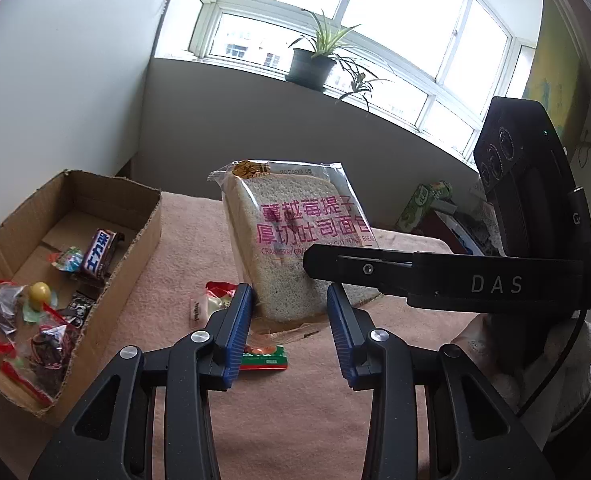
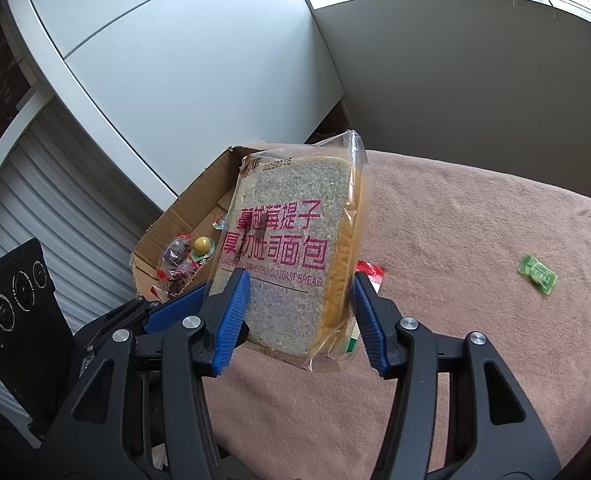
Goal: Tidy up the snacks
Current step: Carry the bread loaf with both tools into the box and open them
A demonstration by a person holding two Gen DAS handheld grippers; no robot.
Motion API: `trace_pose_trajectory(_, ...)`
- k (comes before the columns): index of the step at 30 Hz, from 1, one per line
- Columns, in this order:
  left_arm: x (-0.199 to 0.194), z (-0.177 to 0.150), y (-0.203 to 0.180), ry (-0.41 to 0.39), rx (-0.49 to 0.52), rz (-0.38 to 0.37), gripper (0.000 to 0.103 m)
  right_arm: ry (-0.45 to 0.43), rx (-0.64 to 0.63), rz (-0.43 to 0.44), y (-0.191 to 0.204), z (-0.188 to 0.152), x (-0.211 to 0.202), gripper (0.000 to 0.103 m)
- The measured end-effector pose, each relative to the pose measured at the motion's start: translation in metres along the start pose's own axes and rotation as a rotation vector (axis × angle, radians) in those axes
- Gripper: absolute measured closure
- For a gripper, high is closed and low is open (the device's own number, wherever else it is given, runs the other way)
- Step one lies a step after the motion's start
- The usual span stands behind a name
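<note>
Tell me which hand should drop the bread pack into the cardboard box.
Left, probably: the left gripper grips the bread pack right beside the cardboard box; the right gripper is farther.

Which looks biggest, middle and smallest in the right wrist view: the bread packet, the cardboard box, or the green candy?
1. Bread packet: looks biggest, but it is nearest the camera, so that is unsure.
2. Cardboard box: partly hidden behind the bread, so it may really be larger.
3. Green candy: clearly smallest.
</note>
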State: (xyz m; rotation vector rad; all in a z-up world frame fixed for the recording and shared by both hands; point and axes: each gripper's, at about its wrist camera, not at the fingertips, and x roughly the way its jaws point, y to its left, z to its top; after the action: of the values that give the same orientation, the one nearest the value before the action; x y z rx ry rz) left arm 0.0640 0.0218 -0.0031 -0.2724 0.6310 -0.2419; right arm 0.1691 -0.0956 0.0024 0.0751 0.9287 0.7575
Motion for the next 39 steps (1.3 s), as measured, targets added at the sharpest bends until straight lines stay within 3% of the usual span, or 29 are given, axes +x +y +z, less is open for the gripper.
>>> trace_pose_trajectory(17, -0.061, -0.001, 0.097, -0.115, -0.133, 0.114, 0.068, 0.016, -0.129, 0.056, 0.106, 0.030, 0.073, 0.048)
trace_pose_trajectory(26, -0.069, -0.003, 0.139, -0.125, -0.204, 0.182, 0.068, 0.057, -0.165, 0.088, 0.127, 0.036, 0.115, 0.048)
trace_pose_trajectory(33, -0.068, -0.005, 0.153, -0.124, -0.237, 0.220, 0.068, 0.066, -0.198, 0.047, 0.138, 0.038, 0.135, 0.048)
trace_pose_trajectory(35, -0.067, -0.005, 0.154, -0.128, -0.232, 0.266, 0.068, 0.063, -0.211, 0.031, 0.140, 0.036, 0.137, 0.046)
trace_pose_trajectory(37, -0.069, -0.006, 0.155, -0.136, -0.230, 0.289, 0.068, 0.051, -0.218, 0.015, 0.140, 0.035, 0.134, 0.033)
trace_pose_trajectory(39, -0.072, -0.007, 0.159, -0.146, -0.244, 0.291, 0.068, 0.029, -0.223, 0.000, 0.139, 0.033, 0.129, 0.028)
